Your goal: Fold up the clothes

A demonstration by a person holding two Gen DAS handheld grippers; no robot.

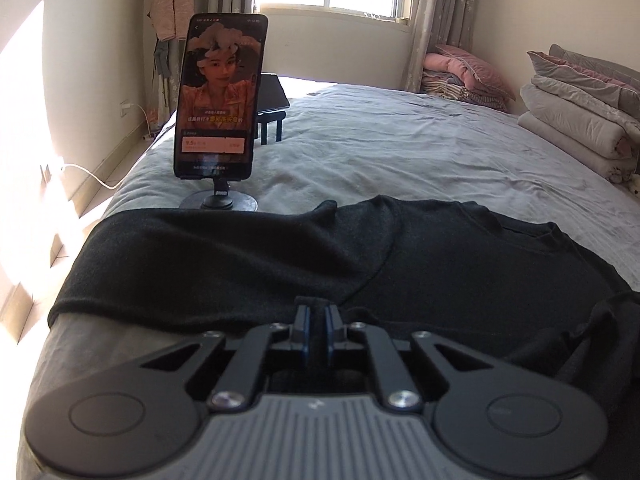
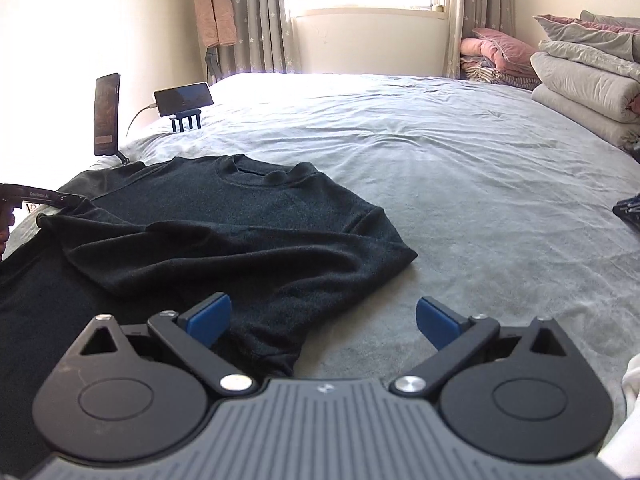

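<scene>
**Sweater pinched on the left, loose on the right**

Sweater (image 2: 224,236), dark knit, lies on the grey bedspread (image 2: 460,184), collar toward the window, one sleeve folded across the body. It sits on the near-left part of the bed.

Your left gripper (image 1: 316,312) is clenched, its pads pressed together on a small tuck of the sweater's fabric. From its camera the rest of the garment spreads ahead and to both sides, one folded edge hanging near the bed's left side. In the right wrist view this same gripper shows at the far left edge, meeting the sleeve end.

Your right gripper (image 2: 323,320) stands wide, nothing between the blue pads. Its left finger (image 2: 208,318) hovers over the sweater's near edge; the right finger is over bare bedspread. Whether the left finger touches the knit, you cannot tell.

Beyond the sweater: a phone on a stand (image 1: 220,96) just past the far edge, lit. A second phone (image 2: 184,98) rests on a small rack further back. Folded quilts (image 2: 588,80) are stacked at the far right.
</scene>
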